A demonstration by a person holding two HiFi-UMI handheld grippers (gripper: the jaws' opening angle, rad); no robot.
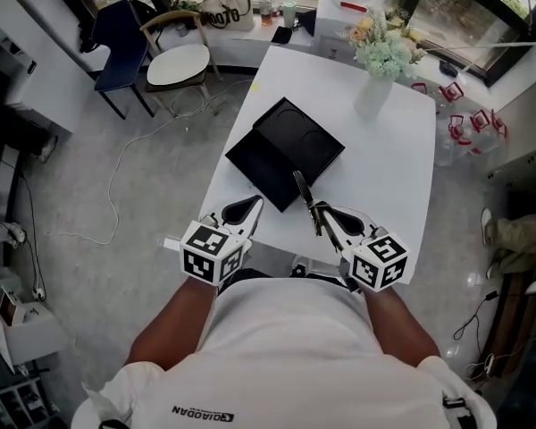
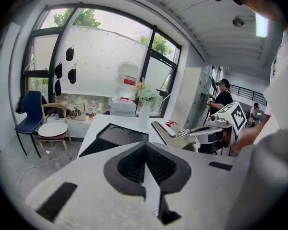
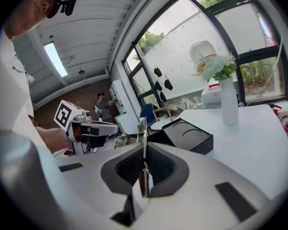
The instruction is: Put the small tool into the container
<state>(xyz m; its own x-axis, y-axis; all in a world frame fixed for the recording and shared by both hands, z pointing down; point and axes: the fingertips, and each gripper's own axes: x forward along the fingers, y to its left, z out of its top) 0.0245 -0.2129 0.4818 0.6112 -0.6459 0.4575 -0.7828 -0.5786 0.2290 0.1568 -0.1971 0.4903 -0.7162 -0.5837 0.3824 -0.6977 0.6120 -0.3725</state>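
Note:
A black container (image 1: 284, 153) lies open on the white table (image 1: 393, 177), with round recesses in its far half. My right gripper (image 1: 329, 221) is shut on the small tool (image 1: 305, 197), a thin metal piece whose tip points at the container's near corner from over the table's front edge. In the right gripper view the tool (image 3: 143, 145) stands upright between the jaws of the right gripper (image 3: 143, 164), the container (image 3: 188, 134) ahead. My left gripper (image 1: 242, 211) hovers left of the tool, shut on nothing. In the left gripper view the left gripper (image 2: 145, 150) faces the container (image 2: 121, 134).
A white vase with pale flowers (image 1: 378, 79) stands on the table's far right part. Beyond the table's far left corner are a chair with a white seat (image 1: 179, 61) and a blue chair (image 1: 121, 47). A cable (image 1: 116, 172) trails over the floor on the left.

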